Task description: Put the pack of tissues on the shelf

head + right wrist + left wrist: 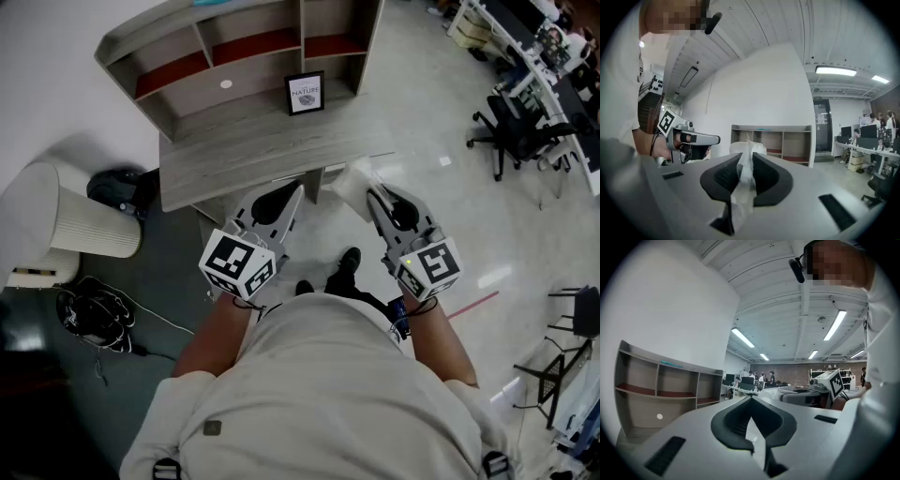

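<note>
The pack of tissues (351, 178), in white crinkled plastic, hangs just in front of the desk edge, and my right gripper (373, 195) is shut on its wrapper. In the right gripper view the wrapper (742, 190) is pinched between the dark pads of the right gripper (746, 161). My left gripper (294, 190) is beside it, shut and holding nothing; the left gripper view shows its jaws (751, 401) closed. The grey shelf (234, 52) with red-lined cubbies stands at the back of the desk (253, 141). The same shelf (771, 138) appears ahead, and at the left as the shelf (661, 385).
A small framed picture (305, 93) stands on the desk below the cubbies. A white ribbed bin (84, 220) and a black bag (94, 319) sit on the floor at the left. Office chairs (511, 131) and desks fill the far right.
</note>
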Demonstrator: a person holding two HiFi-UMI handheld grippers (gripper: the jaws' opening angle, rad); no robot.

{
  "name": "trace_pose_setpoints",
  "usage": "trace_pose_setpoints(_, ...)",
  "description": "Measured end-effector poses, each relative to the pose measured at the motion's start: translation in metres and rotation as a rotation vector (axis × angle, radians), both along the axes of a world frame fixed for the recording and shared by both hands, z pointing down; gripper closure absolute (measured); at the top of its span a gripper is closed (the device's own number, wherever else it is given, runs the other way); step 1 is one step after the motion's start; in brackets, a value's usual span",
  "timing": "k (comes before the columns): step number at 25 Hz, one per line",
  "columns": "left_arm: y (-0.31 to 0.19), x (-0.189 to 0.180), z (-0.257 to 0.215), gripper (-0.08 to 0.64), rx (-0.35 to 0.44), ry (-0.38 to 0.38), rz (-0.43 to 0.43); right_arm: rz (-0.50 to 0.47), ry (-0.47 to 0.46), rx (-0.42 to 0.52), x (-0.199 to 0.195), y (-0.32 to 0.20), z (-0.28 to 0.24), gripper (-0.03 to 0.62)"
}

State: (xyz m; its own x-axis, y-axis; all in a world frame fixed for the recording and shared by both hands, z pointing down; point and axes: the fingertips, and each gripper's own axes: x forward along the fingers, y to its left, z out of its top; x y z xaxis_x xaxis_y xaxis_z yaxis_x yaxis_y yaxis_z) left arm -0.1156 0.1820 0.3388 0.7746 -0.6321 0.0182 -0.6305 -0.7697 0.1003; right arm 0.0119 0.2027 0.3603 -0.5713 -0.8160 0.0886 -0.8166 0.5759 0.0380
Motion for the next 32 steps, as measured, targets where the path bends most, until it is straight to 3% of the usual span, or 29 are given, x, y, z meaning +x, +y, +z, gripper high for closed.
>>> trace_pose_setpoints(15,-0.013,0.009,0.007,0.545,-0.02,0.003,-0.002,-0.018,-0.001,-0.009,0.009,-0.012,0.003,0.523)
trace_pose_setpoints(32,-0.081,0.066,0.021,0.545,-0.062,0.007,-0.013,-0.041,-0.026,-0.041,0.06,-0.081,0.011,0.522)
